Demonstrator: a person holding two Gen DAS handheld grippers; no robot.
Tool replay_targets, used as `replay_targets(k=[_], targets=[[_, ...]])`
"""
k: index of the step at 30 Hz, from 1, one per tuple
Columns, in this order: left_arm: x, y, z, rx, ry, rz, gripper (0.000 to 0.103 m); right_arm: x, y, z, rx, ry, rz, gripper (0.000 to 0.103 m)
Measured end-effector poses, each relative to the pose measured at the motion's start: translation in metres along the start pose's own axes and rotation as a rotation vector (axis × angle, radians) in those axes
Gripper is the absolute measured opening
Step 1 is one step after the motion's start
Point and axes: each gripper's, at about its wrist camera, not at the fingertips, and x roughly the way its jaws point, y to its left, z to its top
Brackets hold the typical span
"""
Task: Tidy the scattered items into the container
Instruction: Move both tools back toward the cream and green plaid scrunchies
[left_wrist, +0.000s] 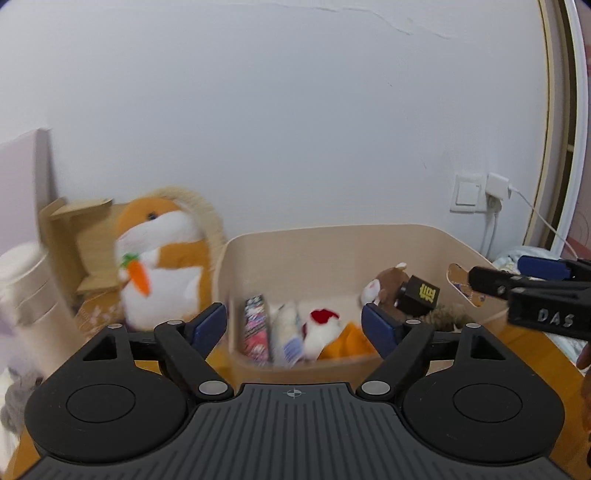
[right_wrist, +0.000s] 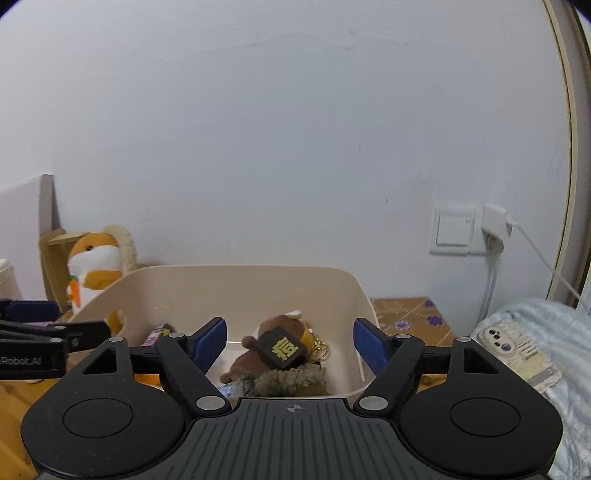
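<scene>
Jaws apart and empty, the left gripper (left_wrist: 294, 325) and right gripper (right_wrist: 290, 341) are hovering over the filled beige container (left_wrist: 332, 243), seemingly between pickups.

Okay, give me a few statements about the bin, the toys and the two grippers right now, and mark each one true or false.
1. Both the left gripper and the right gripper are open and hold nothing. True.
2. The beige bin is empty. False: toys and packets lie in it.
3. The orange hamster plush sits outside the bin, to its left. True.
4. The brown plush with the black cube lies on the bed. False: it is inside the bin.
</scene>
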Motion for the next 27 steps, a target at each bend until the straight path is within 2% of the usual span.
replay_targets(k=[2, 5, 7, 14, 19, 27], targets=[[-0.012, 0.009, -0.009, -0.016, -0.002, -0.001, 0.083, -0.013, 0.004, -0.003, -0.012, -0.017, 0.017, 0.079], [-0.024, 0.021, -0.024, -0.009, 0.021, -0.012, 0.084, -0.03, 0.009, -0.018, -0.005, -0.045, 0.061, 0.088], [-0.026, 0.029, -0.034, -0.01, 0.047, -0.02, 0.084, -0.037, 0.014, -0.03, -0.005, -0.044, 0.105, 0.089], [-0.007, 0.043, -0.068, -0.038, 0.167, -0.041, 0.085, -0.032, 0.044, -0.064, -0.094, 0.022, 0.19, 0.09], [0.013, 0.044, -0.087, -0.04, 0.226, -0.04, 0.085, -0.022, 0.064, -0.076, -0.162, 0.071, 0.2, 0.09], [0.039, 0.046, -0.102, -0.049, 0.264, -0.001, 0.085, 0.006, 0.067, -0.093, -0.159, 0.149, 0.189, 0.09]])
